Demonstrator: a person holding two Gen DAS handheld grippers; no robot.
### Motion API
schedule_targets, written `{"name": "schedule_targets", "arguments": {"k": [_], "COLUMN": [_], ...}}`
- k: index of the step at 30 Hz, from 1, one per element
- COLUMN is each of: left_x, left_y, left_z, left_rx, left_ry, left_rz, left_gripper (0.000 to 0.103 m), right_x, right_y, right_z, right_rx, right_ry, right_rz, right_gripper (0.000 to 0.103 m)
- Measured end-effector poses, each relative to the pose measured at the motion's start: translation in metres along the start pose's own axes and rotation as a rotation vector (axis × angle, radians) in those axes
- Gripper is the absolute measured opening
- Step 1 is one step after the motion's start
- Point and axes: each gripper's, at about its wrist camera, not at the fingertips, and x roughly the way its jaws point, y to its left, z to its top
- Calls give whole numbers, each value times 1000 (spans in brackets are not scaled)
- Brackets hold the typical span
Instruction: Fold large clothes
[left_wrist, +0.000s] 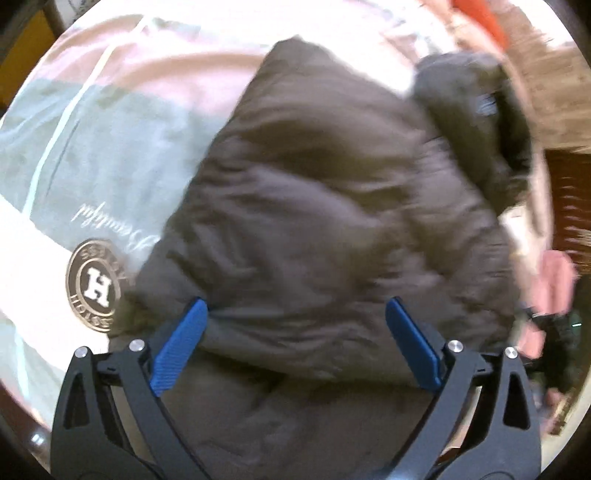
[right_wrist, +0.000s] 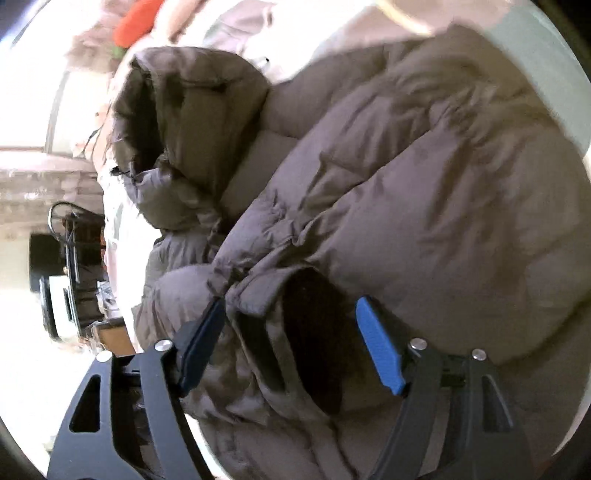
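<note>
We are partway through folding the brown puffer jacket (left_wrist: 325, 206), which lies bunched on the bed cover (left_wrist: 92, 140), a pale cover with green, pink and white bands and a round badge (left_wrist: 94, 282) near its left side in the left wrist view. The body of the jacket looks doubled over into a thick mound, but the hood (right_wrist: 192, 122) is loose toward the far edge of the bed and a sleeve cuff (right_wrist: 306, 332) sticks out, so we judge the tucking and final folds are yet to be done.

Our left gripper (left_wrist: 295, 317) points steeply down over the near part of the mound, its jaws spread wide and gripping nothing, though the left pad (left_wrist: 184, 339) sits against the fabric. Our right gripper (right_wrist: 288, 314) tilts down at the cuff, its jaws half open astride the cuff's dark opening; we see no firm pinch yet.
</note>
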Motion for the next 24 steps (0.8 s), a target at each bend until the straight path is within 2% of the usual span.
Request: {"name": "schedule_targets", "arguments": {"k": [1, 2, 3, 7, 10, 12, 14, 17, 19, 20, 21, 23, 24], "left_x": [7, 13, 16, 23, 22, 19, 22, 28, 26, 25, 19, 1, -7], "left_y": [3, 6, 7, 15, 21, 22, 17, 8, 8, 7, 11, 18, 20], "left_z": [0, -1, -3, -8, -8, -8, -9, -10, -10, -9, -9, -9, -9], "left_rx": [-2, 6, 13, 0, -34, -48, -24, 21, 28, 23, 14, 5, 6], "left_ry": [15, 27, 30, 37, 28, 22, 30, 41, 41, 39, 31, -2, -22], "left_rz": [13, 37, 51, 39, -11, -39, -22, 38, 39, 31, 16, 18, 26], "left_gripper": [98, 98, 99, 101, 101, 101, 101, 101, 101, 101, 101, 101, 101], "right_x": [6, 10, 11, 2, -4, -4, 1, 30, 41, 36, 24, 1, -16], "right_y": [5, 19, 27, 82, 116, 124, 123, 100, 79, 69, 60, 49, 42], "right_z": [0, 0, 0, 12, 26, 41, 46, 58, 60, 60, 59, 56, 53], "right_rx": [2, -39, -70, -213, -295, -334, -358, -342, -316, -294, -263, -216, -185], "right_ry": [34, 41, 35, -60, -141, -198, -234, -177, -143, -151, -175, -250, -300], "right_rz": [55, 75, 75, 125, 99, 73, 32, -88, -191, -191, -182, -183, -154], "right_gripper": [43, 27, 16, 6, 6, 5, 5, 7, 16, 27, 50, 78, 79]}}
